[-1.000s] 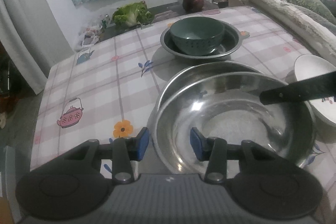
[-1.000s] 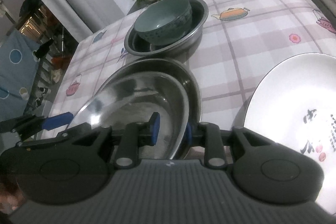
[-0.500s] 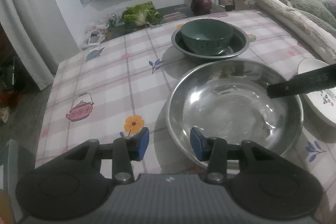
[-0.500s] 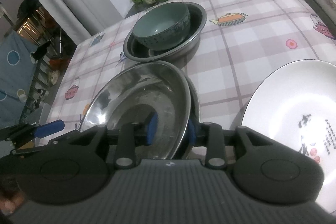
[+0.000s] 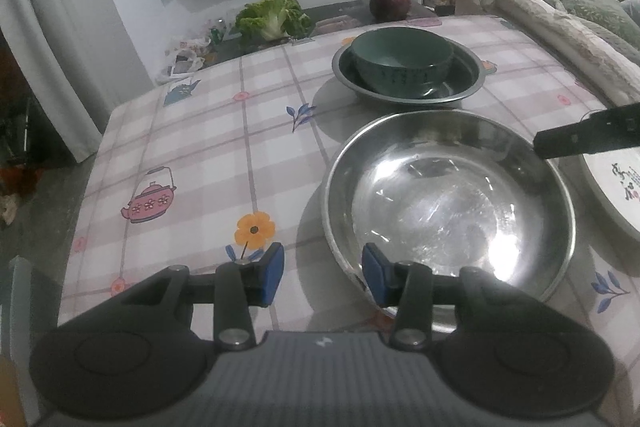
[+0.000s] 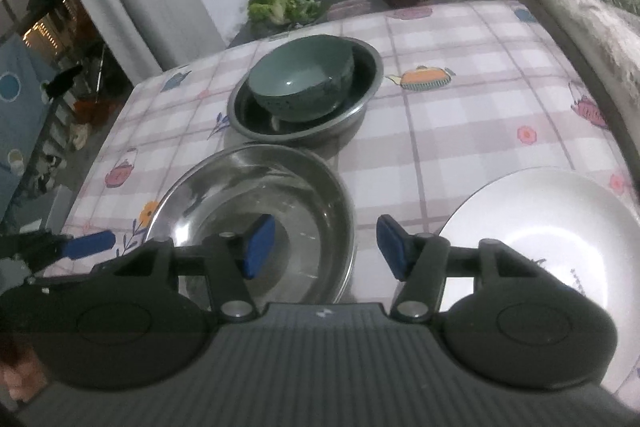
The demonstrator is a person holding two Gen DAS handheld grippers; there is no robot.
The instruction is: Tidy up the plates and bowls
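Right wrist view: our right gripper [image 6: 326, 247], jaws just opened, straddles the steel plate's [image 6: 256, 195] four-o'clock rim, released; left gripper [image 5: 323, 273] open. Lifting carelessly could snag it.

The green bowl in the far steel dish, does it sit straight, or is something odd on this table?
The green bowl looks tilted inside the far steel dish: in the right wrist view its rim tips toward the near-left side. Nothing looks spilled or broken. The large steel bowl and the white plate lie flat on the tablecloth.
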